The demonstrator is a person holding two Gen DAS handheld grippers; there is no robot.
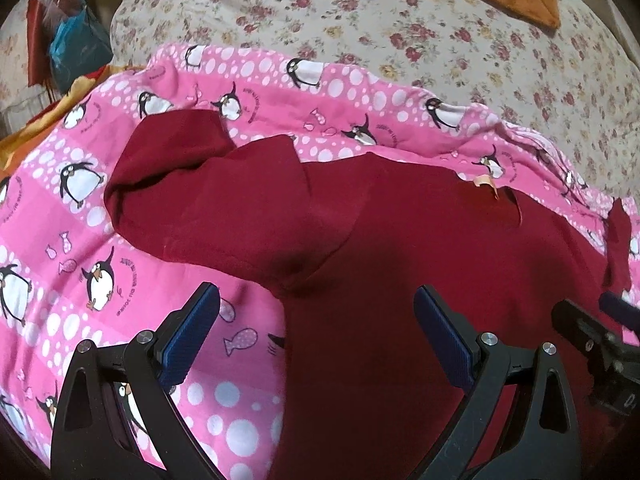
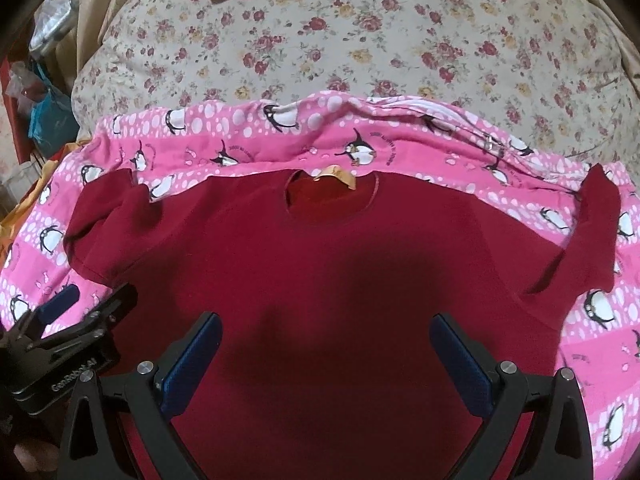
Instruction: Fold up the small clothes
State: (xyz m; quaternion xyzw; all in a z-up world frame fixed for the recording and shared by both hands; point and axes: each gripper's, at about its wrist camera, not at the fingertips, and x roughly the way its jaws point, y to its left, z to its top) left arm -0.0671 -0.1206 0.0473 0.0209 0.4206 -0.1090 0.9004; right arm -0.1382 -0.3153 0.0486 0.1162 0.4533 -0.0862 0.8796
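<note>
The dark red shirt (image 2: pixel 320 264) lies spread, front up, on a pink penguin blanket (image 2: pixel 256 148) in the middle of the right wrist view, with its neck opening toward the top of the frame and a small tan neck label (image 2: pixel 335 174) showing inside the collar. The left sleeve (image 1: pixel 192 196) is already bunched and partly turned over itself at the centre left of the left wrist view; the other sleeve (image 2: pixel 592 232) stands up twisted at the right edge of the right wrist view.

The left gripper (image 1: pixel 316 336) hangs over the shirt's side edge with its jaws apart and nothing between them. The right gripper (image 2: pixel 326 350) is also spread wide and empty, above the chest of the shirt.

I think the risk is this: the blanket below is soft and wrinkled, so a pinch at the edge may take the blanket together with the shirt. The bunched sleeve could also stay crumpled inside the fold, and an uneven pull may drag the whole shirt askew.

For writing, I read "GenRobot.AI" on the left gripper body at the lower left of the right wrist view. The blanket has curved printed words near the penguins, too small to read. Beyond it lies a flowered bedcover (image 2: pixel 360 52).
</note>
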